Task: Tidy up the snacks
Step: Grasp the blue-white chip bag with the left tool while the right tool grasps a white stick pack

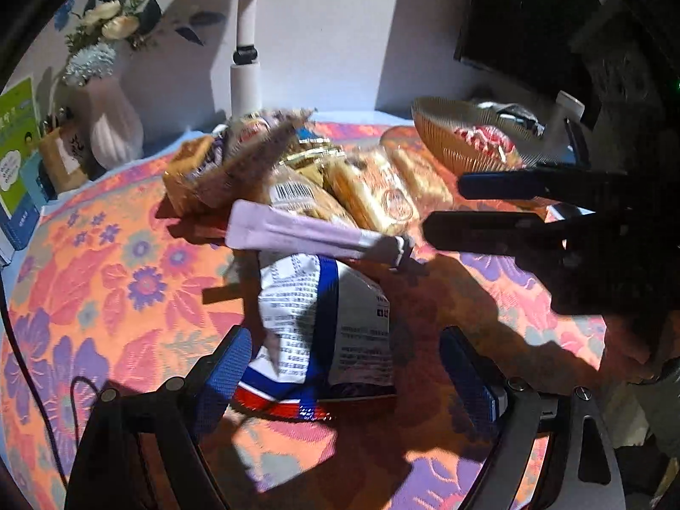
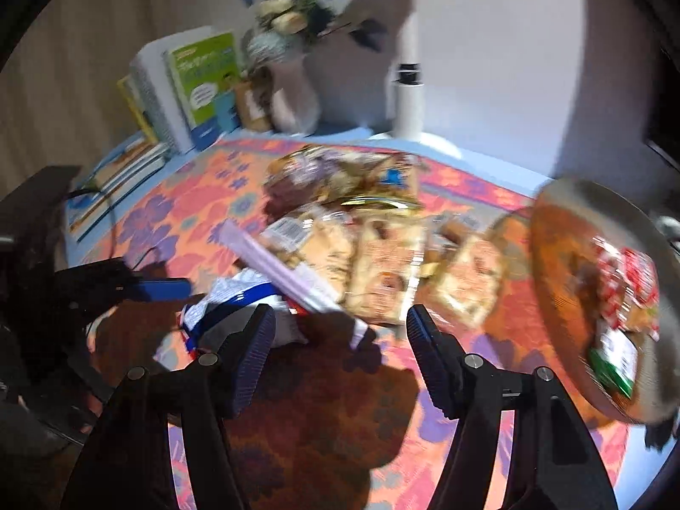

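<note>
The left gripper [image 1: 344, 374] hangs low over a floral tablecloth [image 1: 106, 289], its blue-padded fingers spread wide apart with nothing between them but the near end of a white and blue snack bag [image 1: 323, 318] lying flat below. The bag's long axis runs away from the gripper toward the table's far edge. Across its far end lies a pale purple stick packet [image 1: 306, 231], its long axis running left to right, the right end slightly nearer.

The right gripper [image 2: 340, 352] reaches in from the right, fingers also apart and empty, its tips near the packet's right end.

Beyond the packet sits a heap of clear-wrapped pastries [image 1: 369, 187], touching one another. A ribbed wooden bowl [image 1: 450, 144] holding red-wrapped snacks stands at the far right corner. Bare cloth lies open to the left of the bag. A white vase [image 1: 114, 131] and books [image 1: 17, 161] line the far left edge.
</note>
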`<state>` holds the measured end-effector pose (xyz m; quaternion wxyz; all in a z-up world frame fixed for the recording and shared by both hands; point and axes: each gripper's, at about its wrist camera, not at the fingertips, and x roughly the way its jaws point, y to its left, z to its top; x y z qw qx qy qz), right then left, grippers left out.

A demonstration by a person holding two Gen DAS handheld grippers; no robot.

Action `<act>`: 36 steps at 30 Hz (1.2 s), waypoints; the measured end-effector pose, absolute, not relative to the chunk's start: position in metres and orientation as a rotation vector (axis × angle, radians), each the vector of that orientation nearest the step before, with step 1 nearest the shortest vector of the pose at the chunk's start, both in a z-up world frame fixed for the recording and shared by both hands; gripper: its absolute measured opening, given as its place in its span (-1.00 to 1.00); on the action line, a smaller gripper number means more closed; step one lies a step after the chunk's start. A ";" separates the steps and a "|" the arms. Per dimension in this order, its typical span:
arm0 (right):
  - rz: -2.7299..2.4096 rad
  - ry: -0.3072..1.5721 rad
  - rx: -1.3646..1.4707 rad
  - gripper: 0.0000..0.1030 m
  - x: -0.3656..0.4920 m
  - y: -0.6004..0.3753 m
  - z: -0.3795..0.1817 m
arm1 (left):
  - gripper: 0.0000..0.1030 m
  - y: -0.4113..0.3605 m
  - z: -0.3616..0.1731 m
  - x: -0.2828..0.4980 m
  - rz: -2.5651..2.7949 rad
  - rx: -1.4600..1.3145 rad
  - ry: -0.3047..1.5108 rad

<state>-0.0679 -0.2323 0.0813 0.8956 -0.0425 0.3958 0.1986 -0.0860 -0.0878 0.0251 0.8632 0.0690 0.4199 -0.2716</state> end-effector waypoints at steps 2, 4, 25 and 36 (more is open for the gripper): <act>0.442 0.819 -0.120 0.23 -0.065 -0.223 0.078 | 0.71 -0.090 0.021 -0.084 -0.569 0.145 0.881; 0.474 0.814 -0.155 0.22 -0.062 -0.214 0.074 | 0.71 -0.089 0.018 -0.081 -0.572 0.137 0.883; 0.557 0.918 -0.208 -0.61 -0.042 -0.201 0.035 | 0.28 -0.037 0.008 -0.084 -0.553 -0.040 0.893; 0.557 1.058 -0.060 -0.53 -0.091 -0.223 0.029 | 0.27 0.004 0.013 -0.087 -0.483 -0.116 0.861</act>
